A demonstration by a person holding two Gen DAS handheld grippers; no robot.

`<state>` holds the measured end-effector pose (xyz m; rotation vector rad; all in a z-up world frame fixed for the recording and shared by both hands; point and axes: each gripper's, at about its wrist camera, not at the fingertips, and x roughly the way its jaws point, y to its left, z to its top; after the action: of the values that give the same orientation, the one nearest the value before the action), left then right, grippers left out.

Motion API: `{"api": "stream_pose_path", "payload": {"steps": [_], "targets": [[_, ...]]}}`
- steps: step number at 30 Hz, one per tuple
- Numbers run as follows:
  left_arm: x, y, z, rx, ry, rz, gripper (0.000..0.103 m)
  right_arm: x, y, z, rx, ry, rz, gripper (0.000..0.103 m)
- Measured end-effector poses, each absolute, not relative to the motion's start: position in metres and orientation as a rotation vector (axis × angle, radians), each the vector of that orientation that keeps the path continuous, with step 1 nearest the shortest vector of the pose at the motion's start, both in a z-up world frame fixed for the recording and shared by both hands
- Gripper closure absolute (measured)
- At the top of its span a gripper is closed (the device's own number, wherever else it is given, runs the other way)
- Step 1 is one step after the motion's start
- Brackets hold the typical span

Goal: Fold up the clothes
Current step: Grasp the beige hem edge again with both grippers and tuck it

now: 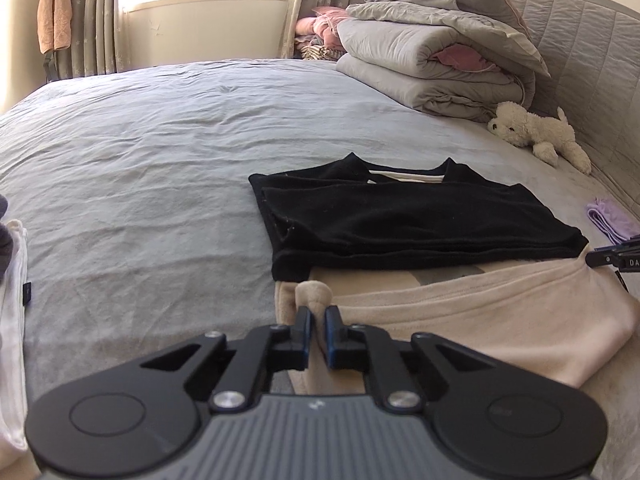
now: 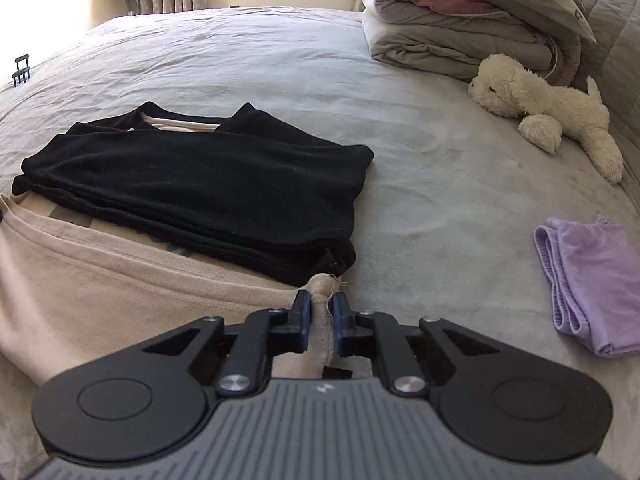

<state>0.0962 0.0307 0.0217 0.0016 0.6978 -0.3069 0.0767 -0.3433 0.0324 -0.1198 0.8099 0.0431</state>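
A beige shirt (image 1: 500,312) lies spread on the grey bed (image 1: 140,152), its near edge raised off the sheet. My left gripper (image 1: 318,314) is shut on its left corner, a bunch of beige cloth sticking up between the pads. My right gripper (image 2: 321,306) is shut on the opposite corner of the beige shirt (image 2: 100,292). Just beyond it rests a folded black garment (image 1: 400,216), overlapping the beige shirt's far part; in the right wrist view the black garment (image 2: 200,184) sits to the left. The right gripper's tip (image 1: 612,258) shows at the left view's right edge.
A folded lilac cloth (image 2: 584,280) lies on the bed at the right. A white plush dog (image 2: 552,116) and stacked grey duvets (image 2: 460,28) sit near the headboard. White fabric (image 1: 12,320) lies at the bed's left edge. Open sheet (image 2: 440,184) stretches beyond.
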Motion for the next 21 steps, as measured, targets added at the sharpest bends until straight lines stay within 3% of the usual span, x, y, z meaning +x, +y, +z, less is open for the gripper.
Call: {"api": "stream_pose_path", "payload": {"steps": [13,21], "targets": [[0.097,0.040,0.033,-0.054,0.644,-0.253,0.096,0.072,-0.345,0.054,-0.106,0.668,-0.040,0.096],[0.107,0.031,0.017,-0.009,0.675,-0.224,0.095,0.087,-0.333,0.035,-0.179,0.713,-0.102,0.096]]}}
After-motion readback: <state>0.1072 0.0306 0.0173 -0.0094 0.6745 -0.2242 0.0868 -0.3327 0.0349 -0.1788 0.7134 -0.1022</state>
